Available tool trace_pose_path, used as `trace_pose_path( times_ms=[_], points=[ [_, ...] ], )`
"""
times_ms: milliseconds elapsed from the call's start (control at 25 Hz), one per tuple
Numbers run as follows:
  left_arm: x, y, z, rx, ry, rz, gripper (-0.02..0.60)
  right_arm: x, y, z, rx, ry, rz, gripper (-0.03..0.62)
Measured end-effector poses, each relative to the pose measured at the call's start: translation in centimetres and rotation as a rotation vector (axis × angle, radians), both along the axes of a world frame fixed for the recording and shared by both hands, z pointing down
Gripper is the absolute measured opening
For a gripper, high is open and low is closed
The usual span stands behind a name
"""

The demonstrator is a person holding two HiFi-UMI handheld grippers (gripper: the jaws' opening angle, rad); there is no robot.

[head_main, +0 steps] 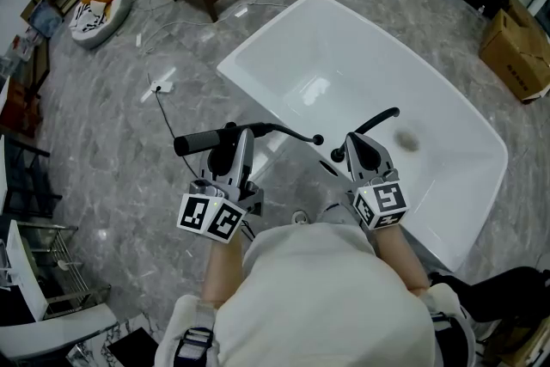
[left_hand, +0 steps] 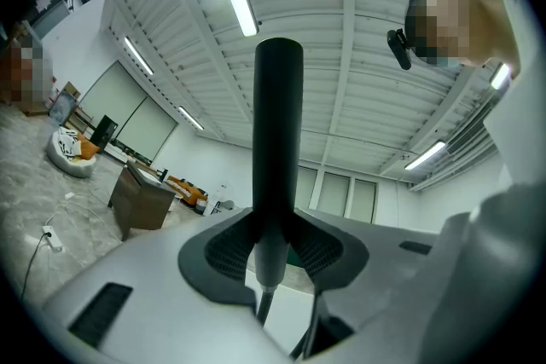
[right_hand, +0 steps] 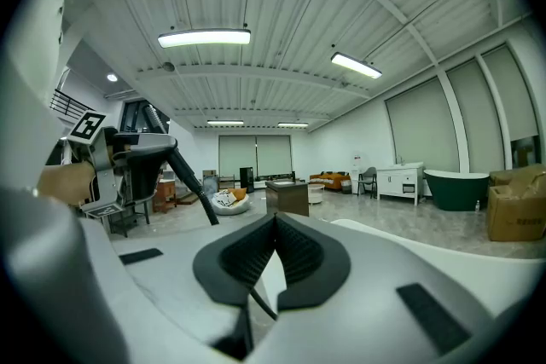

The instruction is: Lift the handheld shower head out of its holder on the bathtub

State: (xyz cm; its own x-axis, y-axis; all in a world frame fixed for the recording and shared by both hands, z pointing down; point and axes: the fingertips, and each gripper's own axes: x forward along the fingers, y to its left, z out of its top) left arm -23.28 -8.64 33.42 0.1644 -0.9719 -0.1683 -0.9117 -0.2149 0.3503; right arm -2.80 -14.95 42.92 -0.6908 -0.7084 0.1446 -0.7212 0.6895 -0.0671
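By the bathtub [head_main: 344,56] rim, our left gripper [head_main: 239,146] clamps the shower head [head_main: 202,141]; at three o'clock our right gripper [head_main: 359,146] stands closed, empty.

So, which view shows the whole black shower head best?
The head view: the shower head shows full length. The left gripper view shows only its handle between the fingers; the right gripper view, a part at far left.
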Motion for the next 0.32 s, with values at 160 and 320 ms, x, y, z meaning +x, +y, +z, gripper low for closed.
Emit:
trace_pose_path(
  times_ms=[160,320],
  points=[
    [0.18,-0.01,-0.09,0.0,0.003,-0.002,0.14,0.15,-0.01,-0.21,0.004,-0.002,-0.002,0.02],
    [0.21,0.13,-0.09,0.001,0.003,0.0,0.14,0.09,0.16,-0.18,0.005,-0.002,-0.003,0.02]
  ],
)
